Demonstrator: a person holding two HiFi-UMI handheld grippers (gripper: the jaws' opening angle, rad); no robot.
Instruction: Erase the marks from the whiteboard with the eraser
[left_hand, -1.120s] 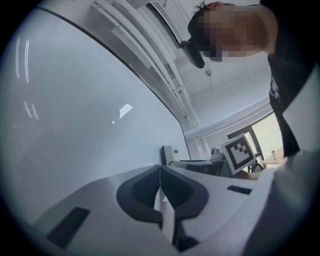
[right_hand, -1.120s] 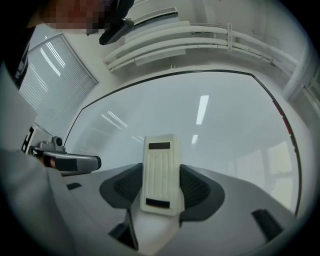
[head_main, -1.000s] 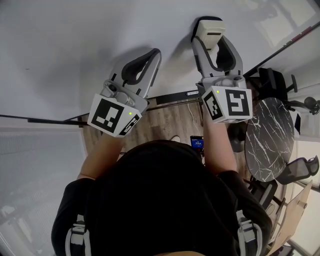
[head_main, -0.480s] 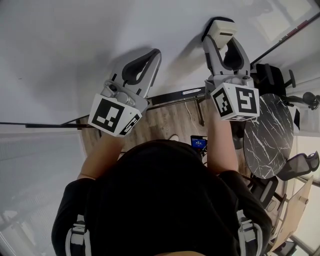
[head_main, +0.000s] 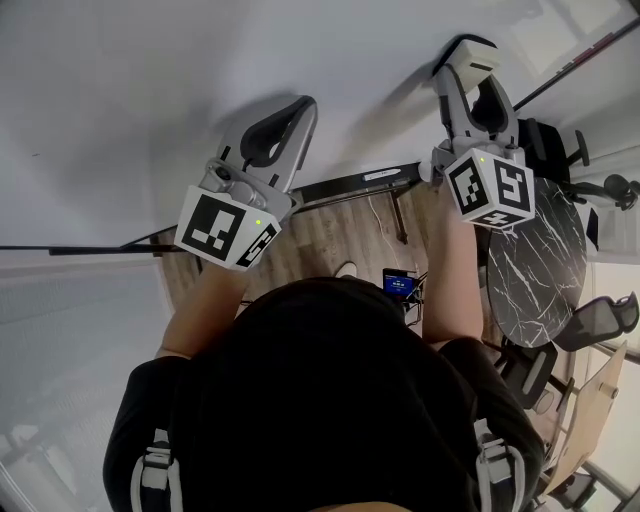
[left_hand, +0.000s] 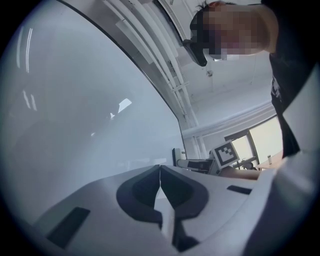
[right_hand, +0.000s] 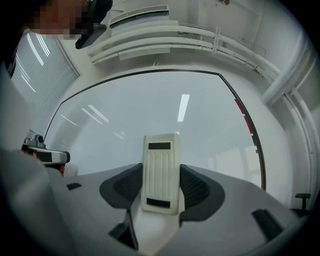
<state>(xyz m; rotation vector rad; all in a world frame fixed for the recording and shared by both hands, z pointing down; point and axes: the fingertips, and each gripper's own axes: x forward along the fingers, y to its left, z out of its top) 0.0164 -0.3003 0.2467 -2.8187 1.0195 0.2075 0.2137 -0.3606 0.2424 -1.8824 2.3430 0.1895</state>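
The whiteboard (head_main: 150, 90) fills the upper part of the head view and looks plain white where it shows. My right gripper (head_main: 473, 62) is shut on the cream eraser (head_main: 473, 55), whose face is against the board near its right part. In the right gripper view the eraser (right_hand: 160, 172) stands upright between the jaws in front of the board (right_hand: 165, 110). My left gripper (head_main: 300, 108) is shut with nothing in it, its tips close to the board at the centre. Its closed jaws meet in the left gripper view (left_hand: 160, 177), with the board (left_hand: 75, 115) alongside.
The board's dark lower frame (head_main: 350, 186) runs under both grippers. Below it lie a wood floor (head_main: 320, 240), a round marble table (head_main: 540, 270) and office chairs (head_main: 600, 320) at the right. A red mark (right_hand: 243, 115) shows by the board's right edge.
My right gripper has slid the eraser along the board toward the right and a little upward. The left gripper has stayed where it was.
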